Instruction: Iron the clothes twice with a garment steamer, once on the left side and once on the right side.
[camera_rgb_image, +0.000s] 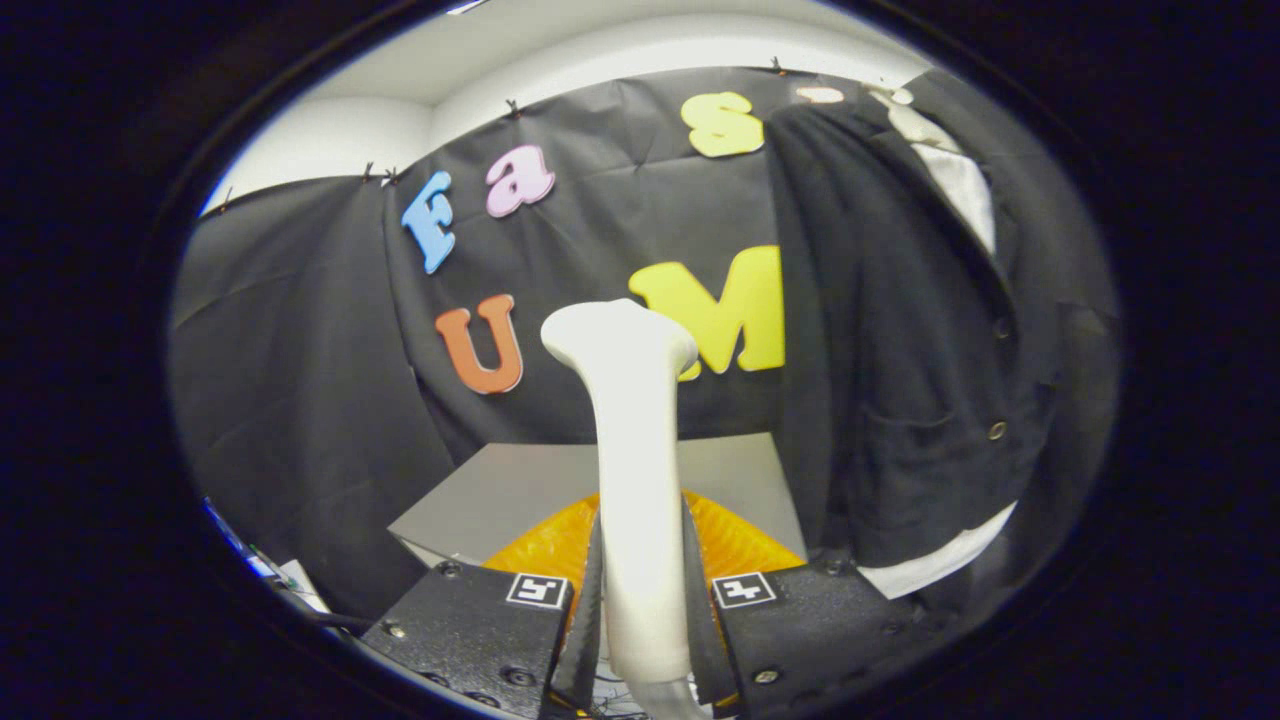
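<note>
Garment steamer (636, 470) is clamped upright between both fingers of the tool (642, 600), head raised for a pass; black jacket (900, 330) is hung far right, above the bench (520, 490).

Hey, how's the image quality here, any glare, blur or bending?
Gripper view: fisheye bends the grey table edges; the white steamer handle, gripped between the gripper fingers, shows soft glare and slight blur; the black jacket hanging beyond is dim, with little fabric detail.
</note>
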